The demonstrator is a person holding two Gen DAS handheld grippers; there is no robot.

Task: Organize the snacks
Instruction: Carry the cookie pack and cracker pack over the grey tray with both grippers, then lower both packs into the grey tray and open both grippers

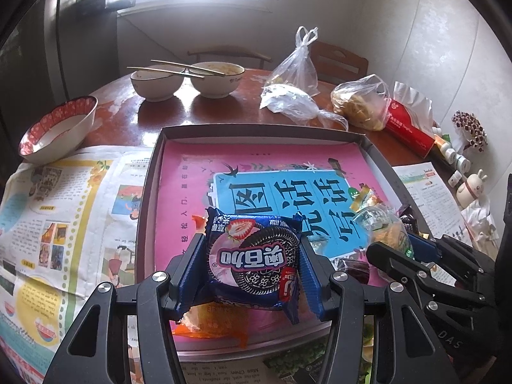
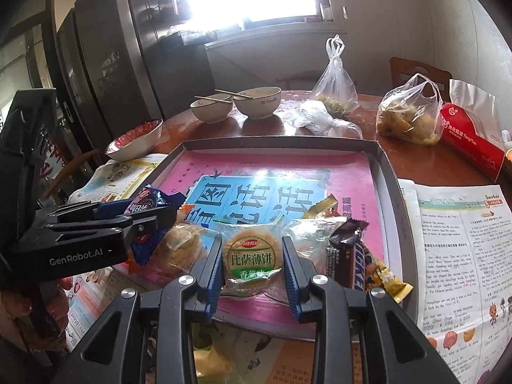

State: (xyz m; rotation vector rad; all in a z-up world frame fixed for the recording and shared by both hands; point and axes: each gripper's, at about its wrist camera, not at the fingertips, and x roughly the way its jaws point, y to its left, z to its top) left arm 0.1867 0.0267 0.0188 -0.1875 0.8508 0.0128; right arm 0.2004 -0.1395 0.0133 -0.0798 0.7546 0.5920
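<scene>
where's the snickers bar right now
In the right wrist view the Snickers bar lies in the tray near its front right corner, just right of the right gripper, beside a yellow wrapper.

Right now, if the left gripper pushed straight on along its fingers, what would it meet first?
Probably the pink sheet lining the tray; the left gripper already holds an Oreo pack. Depth is unclear.
</scene>
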